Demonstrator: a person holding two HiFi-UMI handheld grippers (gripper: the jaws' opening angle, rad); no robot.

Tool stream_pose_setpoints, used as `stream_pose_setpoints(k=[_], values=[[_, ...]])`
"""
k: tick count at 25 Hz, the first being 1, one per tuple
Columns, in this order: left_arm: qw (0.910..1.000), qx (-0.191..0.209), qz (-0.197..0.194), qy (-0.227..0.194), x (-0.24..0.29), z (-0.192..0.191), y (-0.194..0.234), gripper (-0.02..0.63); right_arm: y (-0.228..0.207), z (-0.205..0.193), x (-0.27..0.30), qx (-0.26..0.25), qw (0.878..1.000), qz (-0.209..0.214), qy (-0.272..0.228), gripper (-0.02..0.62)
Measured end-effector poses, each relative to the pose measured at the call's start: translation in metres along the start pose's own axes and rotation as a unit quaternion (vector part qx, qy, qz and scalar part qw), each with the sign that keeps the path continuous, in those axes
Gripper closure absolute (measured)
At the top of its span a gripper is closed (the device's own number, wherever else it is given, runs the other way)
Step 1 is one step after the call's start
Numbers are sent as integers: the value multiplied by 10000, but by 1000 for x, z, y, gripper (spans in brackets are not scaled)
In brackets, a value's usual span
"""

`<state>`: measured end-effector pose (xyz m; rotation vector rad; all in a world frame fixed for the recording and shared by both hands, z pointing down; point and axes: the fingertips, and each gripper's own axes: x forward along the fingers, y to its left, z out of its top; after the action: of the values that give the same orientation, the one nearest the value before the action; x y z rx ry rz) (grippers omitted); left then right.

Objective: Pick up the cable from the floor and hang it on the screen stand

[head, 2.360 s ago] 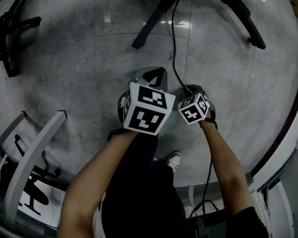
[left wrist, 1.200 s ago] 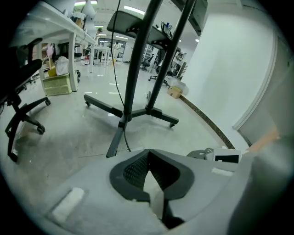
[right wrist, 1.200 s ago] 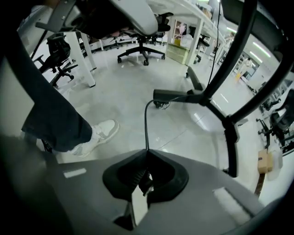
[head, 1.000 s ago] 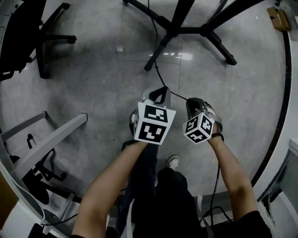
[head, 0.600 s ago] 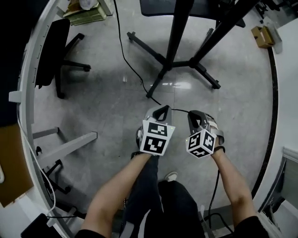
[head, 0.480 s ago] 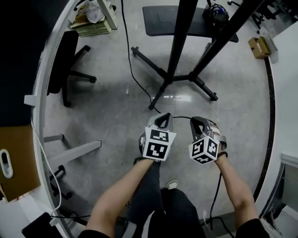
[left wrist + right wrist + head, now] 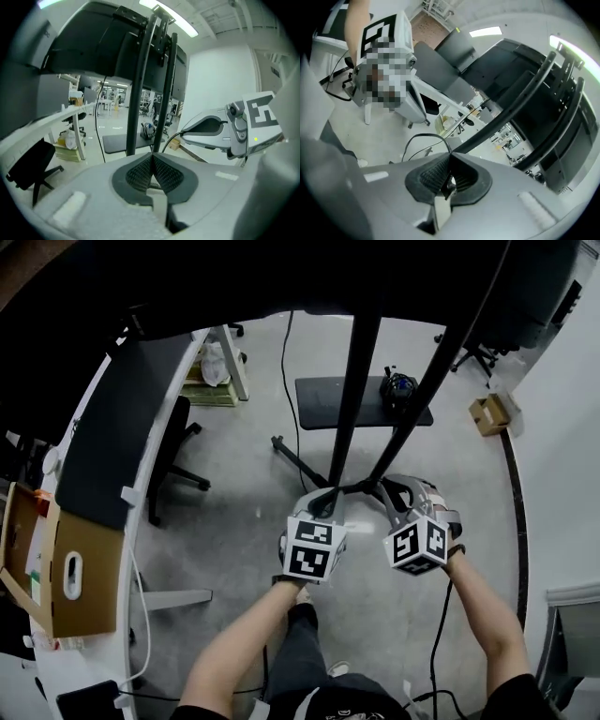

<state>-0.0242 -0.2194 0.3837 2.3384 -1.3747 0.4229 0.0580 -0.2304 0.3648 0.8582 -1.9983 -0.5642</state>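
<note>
The thin black cable [image 7: 359, 486] is stretched in a short span between my two grippers, right in front of the screen stand's black poles [image 7: 352, 399]. My left gripper [image 7: 328, 495] is shut on one end of that span, my right gripper [image 7: 382, 486] on the other. In the left gripper view the cable [image 7: 169, 139] curves from my shut left gripper [image 7: 152, 157] towards the right one, with the poles [image 7: 138, 93] just beyond. In the right gripper view a cable loop [image 7: 423, 136] leaves my shut right gripper [image 7: 449, 157]. The dark screen [image 7: 309, 277] hangs overhead.
A curved white desk with a cardboard box [image 7: 56, 568] runs along the left. An office chair [image 7: 173, 451] stands beside it. Behind the stand lie a black floor plate [image 7: 328, 399] with a bag [image 7: 398, 385], and a small carton [image 7: 487, 413]. Another cable [image 7: 286, 381] hangs down.
Both grippers have risen from near the floor with the cable held between them, up to the stand's poles. The view has tilted up, so the screen and desk now show.
</note>
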Motion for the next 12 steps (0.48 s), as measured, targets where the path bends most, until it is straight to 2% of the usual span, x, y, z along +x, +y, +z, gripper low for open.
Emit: stream_pose_setpoints(k=[3, 7, 12], values=[[9996, 55, -50, -268, -19, 53, -5, 607, -50, 40, -17, -89, 9994, -300, -174, 581], [9976, 156, -306, -603, -37, 116, -23, 607, -115, 81, -31, -210, 9961, -746, -410, 581], [9940, 416, -451, -908, -45, 164, -34, 607, -179, 127, -47, -241, 9916, -1119, -603, 581]])
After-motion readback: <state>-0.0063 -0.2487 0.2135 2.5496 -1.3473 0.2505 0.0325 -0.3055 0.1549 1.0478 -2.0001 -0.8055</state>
